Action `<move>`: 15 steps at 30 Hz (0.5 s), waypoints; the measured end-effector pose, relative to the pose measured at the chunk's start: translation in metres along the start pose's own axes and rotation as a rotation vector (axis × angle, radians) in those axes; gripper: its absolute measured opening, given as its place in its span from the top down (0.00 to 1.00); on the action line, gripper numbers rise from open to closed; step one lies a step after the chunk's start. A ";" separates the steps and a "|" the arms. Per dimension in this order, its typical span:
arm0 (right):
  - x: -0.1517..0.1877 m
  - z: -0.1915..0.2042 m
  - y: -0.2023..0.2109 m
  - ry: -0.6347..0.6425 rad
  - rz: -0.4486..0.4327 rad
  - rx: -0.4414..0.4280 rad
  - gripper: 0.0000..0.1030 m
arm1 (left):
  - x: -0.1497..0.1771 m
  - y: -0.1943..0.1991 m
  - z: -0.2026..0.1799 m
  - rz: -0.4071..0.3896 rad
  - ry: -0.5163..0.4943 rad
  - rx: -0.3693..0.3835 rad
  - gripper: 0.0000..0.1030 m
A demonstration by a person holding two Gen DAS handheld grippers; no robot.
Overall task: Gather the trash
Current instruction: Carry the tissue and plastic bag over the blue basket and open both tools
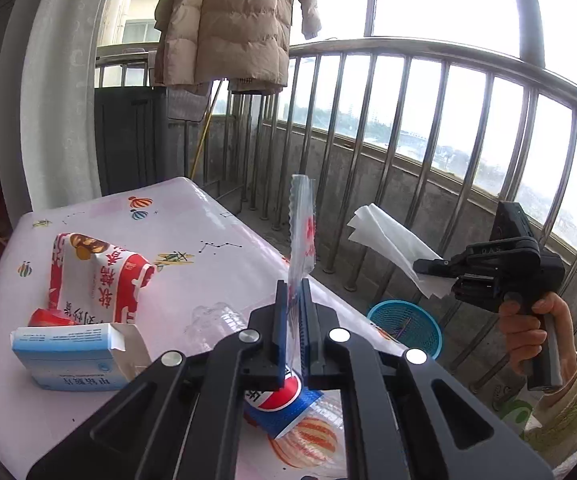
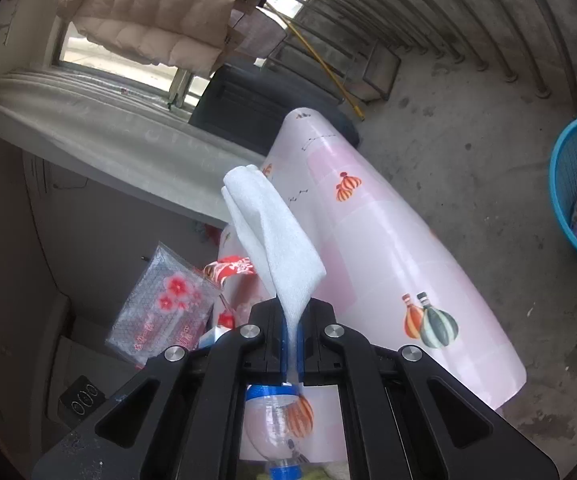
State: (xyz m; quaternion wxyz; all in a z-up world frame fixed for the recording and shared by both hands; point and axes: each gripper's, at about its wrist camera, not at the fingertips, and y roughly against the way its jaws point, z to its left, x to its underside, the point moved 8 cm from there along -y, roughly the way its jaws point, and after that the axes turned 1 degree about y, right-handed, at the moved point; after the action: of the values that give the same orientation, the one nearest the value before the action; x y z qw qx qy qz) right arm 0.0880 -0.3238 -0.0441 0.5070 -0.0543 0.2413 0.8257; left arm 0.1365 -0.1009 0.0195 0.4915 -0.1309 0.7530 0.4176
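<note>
Both claws loaded, basket waiting on the floor!

The left claw (image 1: pixel 293 292) is pinched tight on a clear plastic wrapper (image 1: pixel 302 232), which stands up stiff and crinkly above the worktop (image 1: pixel 192 216); the right claw (image 2: pixel 293 320) is clamped on a white tissue (image 2: pixel 272 236), held out past the worktop's edge. Both look featherlight: the tissue is soft and floppy, so grip the bunched end; the wrapper is slick, so a firm edge pinch suits. The blue basket (image 2: pixel 568 168) sits below by the railing, with a carton (image 1: pixel 72 356), a bottle (image 1: pixel 288 400) and a red bag (image 1: pixel 100 280) left to collect.
</note>
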 end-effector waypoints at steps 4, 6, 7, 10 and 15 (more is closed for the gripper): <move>-0.022 -0.058 0.037 -0.122 -0.149 0.142 0.98 | -0.014 -0.063 -0.031 0.183 0.060 0.133 0.95; -0.027 -0.092 0.052 -0.214 -0.211 0.196 0.98 | -0.019 -0.100 -0.054 0.290 0.088 0.224 0.95; -0.028 -0.110 0.058 -0.262 -0.239 0.219 0.98 | -0.020 -0.118 -0.069 0.340 0.080 0.260 0.95; -0.027 -0.163 0.070 -0.408 -0.302 0.276 0.98 | -0.016 -0.174 -0.113 0.475 0.014 0.310 0.95; -0.025 -0.237 0.072 -0.610 -0.352 0.335 0.97 | 0.017 -0.262 -0.186 0.662 -0.119 0.348 0.95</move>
State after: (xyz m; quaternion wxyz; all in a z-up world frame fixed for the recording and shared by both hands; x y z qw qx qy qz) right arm 0.0009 -0.4785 -0.2193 0.6911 0.2367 0.1978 0.6537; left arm 0.1701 -0.3999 -0.0940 0.3877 0.2294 0.7842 0.4267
